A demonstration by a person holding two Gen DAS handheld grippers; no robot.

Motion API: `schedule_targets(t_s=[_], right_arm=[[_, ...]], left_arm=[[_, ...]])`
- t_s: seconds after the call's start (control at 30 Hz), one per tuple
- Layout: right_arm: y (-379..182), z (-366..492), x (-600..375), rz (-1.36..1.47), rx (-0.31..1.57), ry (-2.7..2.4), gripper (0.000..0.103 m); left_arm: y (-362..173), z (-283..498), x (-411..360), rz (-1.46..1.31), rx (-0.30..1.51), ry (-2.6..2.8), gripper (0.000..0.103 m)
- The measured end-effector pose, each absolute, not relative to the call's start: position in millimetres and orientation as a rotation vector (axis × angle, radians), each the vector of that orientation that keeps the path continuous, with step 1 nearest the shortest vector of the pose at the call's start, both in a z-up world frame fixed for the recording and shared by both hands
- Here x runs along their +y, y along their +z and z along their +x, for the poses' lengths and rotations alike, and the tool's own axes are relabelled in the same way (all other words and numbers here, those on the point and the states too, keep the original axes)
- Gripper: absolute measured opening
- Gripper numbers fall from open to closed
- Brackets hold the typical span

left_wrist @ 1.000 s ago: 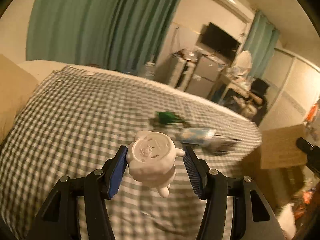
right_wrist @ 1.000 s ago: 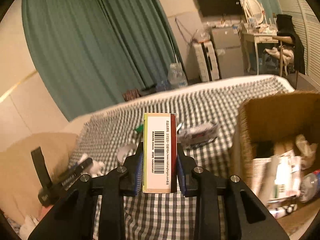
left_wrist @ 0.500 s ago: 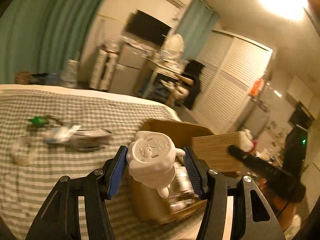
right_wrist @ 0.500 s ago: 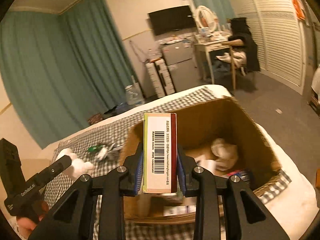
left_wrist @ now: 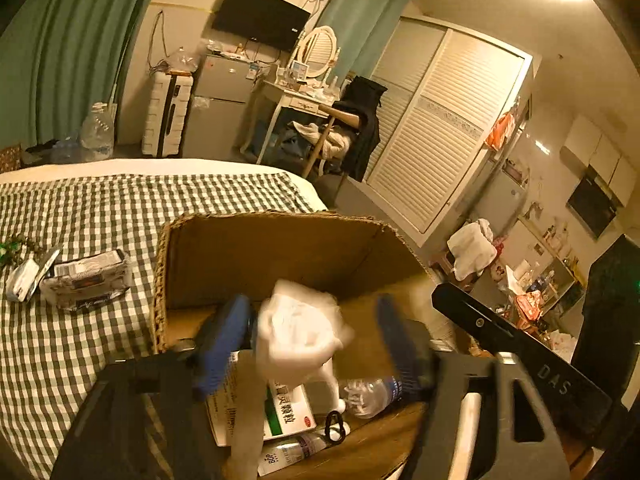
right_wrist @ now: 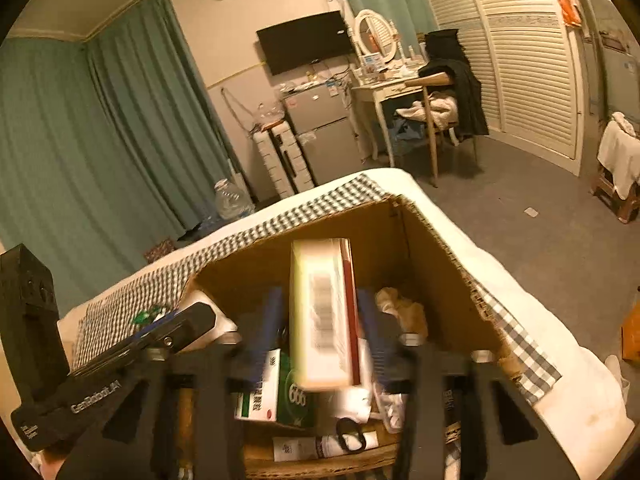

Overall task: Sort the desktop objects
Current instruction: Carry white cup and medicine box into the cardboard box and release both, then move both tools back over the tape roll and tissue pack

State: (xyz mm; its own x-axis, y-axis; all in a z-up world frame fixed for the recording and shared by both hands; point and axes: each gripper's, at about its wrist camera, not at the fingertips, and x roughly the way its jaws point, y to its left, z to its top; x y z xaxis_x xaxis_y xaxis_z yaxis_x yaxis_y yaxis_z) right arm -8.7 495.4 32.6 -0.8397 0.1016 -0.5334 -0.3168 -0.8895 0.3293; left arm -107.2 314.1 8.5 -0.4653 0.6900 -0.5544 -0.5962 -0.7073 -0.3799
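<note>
Only left view: wrapped packet (left_wrist: 86,280) | right view: carton (right_wrist: 326,312)

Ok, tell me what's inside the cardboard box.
Inside the cardboard box: a green-and-white medicine box, a clear bottle, a black clip. The white figurine and barcode box cover the rest.

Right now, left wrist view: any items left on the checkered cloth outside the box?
Yes: a silver wrapped packet and a green item lie on the checkered cloth, left of the cardboard box.
</note>
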Motion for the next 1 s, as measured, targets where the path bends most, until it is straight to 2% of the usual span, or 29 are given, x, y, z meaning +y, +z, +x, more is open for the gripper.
schedule_targets(t_s=[0.27,0.5,0.67,0.77,1.0], right_arm=[[43.4,-0.9,482.6,-0.755,0.613,2.765,0.06],[57.0,6.1,449.1,-0.764,0.581,2.848,0.06],[59.4,-5.4,399.2,-0.81,0.507,2.95,0.061],[52.2,-17.6,360.1,-0.841,0.453,3.028,0.076],[14.9,-45.8,279.4,-0.946,0.334,3.126,0.087]], left_arm=[[37.9,-101.3,278.9,-0.82,-0.131,2.261,0.092],[46.3,-95.6,176.3,-0.768,-0.082,2.493,0.1],[20.2,-97.6,87.9,-0.877,-0.094,2.677,0.1],[-4.3,-99.2,43.9,-0.961,-0.13,2.736,0.1],[-70.8,-107.1,-17.1,-1.108,-0.257,2.813,0.1]])
